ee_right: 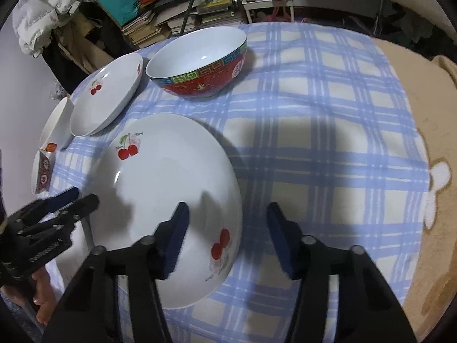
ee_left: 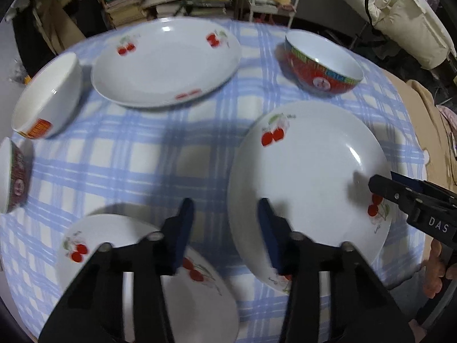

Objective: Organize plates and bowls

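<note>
Three white cherry-print plates lie on the blue checked cloth: a near right plate (ee_left: pixel 311 177) (ee_right: pixel 165 200), a far plate (ee_left: pixel 165 63) (ee_right: pixel 105 94) and a near left plate (ee_left: pixel 142 280). A red patterned bowl (ee_left: pixel 322 65) (ee_right: pixel 200 63) stands at the back right. A white bowl (ee_left: pixel 48 97) (ee_right: pixel 55 125) and a small dark-patterned bowl (ee_left: pixel 14 174) (ee_right: pixel 41 174) sit at the left edge. My left gripper (ee_left: pixel 225 228) is open between the two near plates, its right finger over the near right plate's rim. My right gripper (ee_right: pixel 227 228) is open astride that plate's right rim.
The cloth (ee_right: pixel 314 143) covers a table with a tan blanket (ee_right: pixel 428 114) on its right side. Shelves with stacked books and boxes (ee_right: pixel 160 14) stand behind the table. A pale padded coat (ee_left: pixel 400 14) hangs at the far right.
</note>
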Available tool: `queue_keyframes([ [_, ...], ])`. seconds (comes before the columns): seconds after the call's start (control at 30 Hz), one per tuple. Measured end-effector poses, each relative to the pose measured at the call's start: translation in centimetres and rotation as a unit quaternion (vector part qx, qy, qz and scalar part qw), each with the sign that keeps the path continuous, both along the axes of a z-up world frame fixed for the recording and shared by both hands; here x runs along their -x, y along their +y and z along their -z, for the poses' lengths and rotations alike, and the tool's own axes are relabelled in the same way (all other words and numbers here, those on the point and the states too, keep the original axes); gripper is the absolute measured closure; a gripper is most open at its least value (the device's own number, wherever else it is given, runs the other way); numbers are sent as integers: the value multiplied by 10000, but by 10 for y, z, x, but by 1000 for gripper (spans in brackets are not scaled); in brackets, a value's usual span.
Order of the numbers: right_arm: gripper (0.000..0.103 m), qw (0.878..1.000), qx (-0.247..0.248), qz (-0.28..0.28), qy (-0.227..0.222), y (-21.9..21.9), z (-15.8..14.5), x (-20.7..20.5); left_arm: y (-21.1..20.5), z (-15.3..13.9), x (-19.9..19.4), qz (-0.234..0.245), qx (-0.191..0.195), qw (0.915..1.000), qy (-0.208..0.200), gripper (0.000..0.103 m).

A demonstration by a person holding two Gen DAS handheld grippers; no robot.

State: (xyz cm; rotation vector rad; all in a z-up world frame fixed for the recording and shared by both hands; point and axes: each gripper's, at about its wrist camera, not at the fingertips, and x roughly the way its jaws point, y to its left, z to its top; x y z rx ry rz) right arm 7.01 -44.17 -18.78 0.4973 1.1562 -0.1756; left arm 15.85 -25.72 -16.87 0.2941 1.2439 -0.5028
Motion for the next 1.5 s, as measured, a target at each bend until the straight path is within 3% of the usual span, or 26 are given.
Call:
queue_keyframes([
  [0.13,85,9997,-237,-12,74,-2,8,-1,-4,8,0,196,-123,9997,-24,83],
  [0.23,89,9994,-336,35,68,-6,11,0,-6,14,-1,257,56,9994,233,88],
  [0.37,91,9987,-504,82,-20,-9,13,1,-5,15,-3,239,113,9993,262,89],
  [0.53,90,9991,-415,63,-56,-4,6,-1,-12,5,0,329,-132,9994,-37,90],
  [0.67,90,9991,-402,98,-100,-3,-1,-2,0,0,-5,277,163,9994,131,90],
  [1.03,91,9980,-546,16,-320,15,-23,-5,38,-40,-3,176,483,9985,-193,90],
  [1.17,91,9978,-492,-96,-428,32,-37,-9,50,-52,4,154,299,9986,-412,90],
  [1.5,91,9956,-250,-636,-643,94,-66,-25,119,-77,18,-407,282,9967,-644,90],
])
